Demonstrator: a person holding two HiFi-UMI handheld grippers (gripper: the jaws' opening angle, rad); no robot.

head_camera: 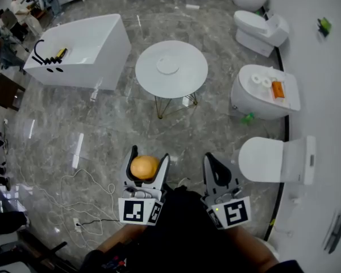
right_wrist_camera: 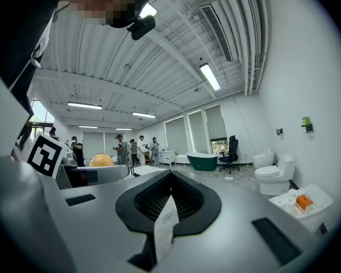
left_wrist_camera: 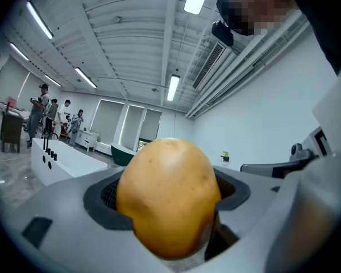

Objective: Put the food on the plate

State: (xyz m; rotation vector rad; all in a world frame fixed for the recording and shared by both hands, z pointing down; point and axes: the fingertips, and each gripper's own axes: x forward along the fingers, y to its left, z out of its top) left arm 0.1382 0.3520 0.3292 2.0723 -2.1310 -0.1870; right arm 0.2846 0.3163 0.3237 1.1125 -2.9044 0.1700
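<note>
Food (head_camera: 144,166), lower centre: tan-orange skin, matt, smooth, faint specks. Left gripper (head_camera: 150,154) and right gripper (head_camera: 211,159): grey matt plastic shells. The pads (right_wrist_camera: 167,201) are black and look like rubber with a fine mesh texture. Floor (head_camera: 102,118): grey veined stone look, polished, reflective. Round table (head_camera: 187,78), upper centre: white matt top on thin gold metal legs (head_camera: 159,108). Plate (head_camera: 167,66) on it: white, smooth. Toilets (head_camera: 260,27) upper right and bathtub (head_camera: 96,44) upper left: white, glossy.

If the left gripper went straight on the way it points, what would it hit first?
Likely the round white table, ahead of the left gripper in the head view. Shut on the potato, it seems tilted upward, so it might pass over the table; height is unclear.
</note>
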